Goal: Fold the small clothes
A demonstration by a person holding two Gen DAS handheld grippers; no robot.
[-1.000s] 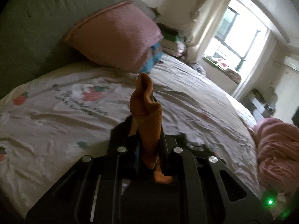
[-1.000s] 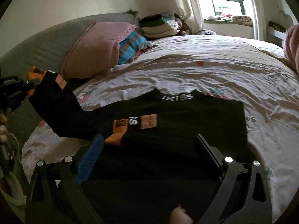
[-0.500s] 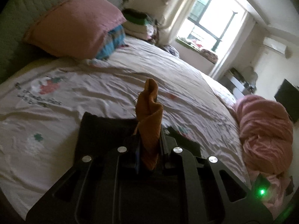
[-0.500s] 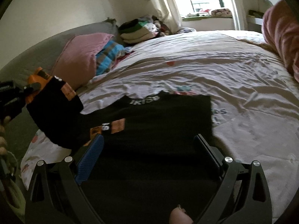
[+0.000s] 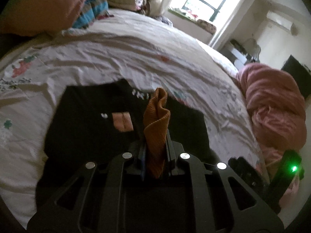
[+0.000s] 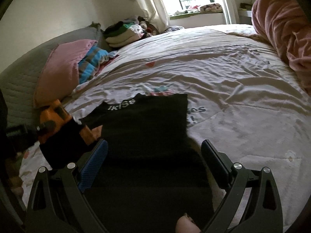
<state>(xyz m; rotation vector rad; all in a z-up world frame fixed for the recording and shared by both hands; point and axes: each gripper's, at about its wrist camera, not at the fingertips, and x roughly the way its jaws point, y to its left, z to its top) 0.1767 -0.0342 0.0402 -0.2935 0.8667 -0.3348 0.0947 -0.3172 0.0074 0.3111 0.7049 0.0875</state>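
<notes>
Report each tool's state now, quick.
Left tool: shut on the orange ribbed cuff of the black garment.
Right tool: open, holding nothing.

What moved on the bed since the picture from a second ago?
The left tongs carried the orange cuff and its black sleeve in over the black shirt, folding that side toward the middle, so the shirt now looks narrower. Nothing was grabbed or let go. The left tongs stayed shut on the cuff, the right tongs stayed open over the shirt, and the pink pillow lies where it was.
</notes>
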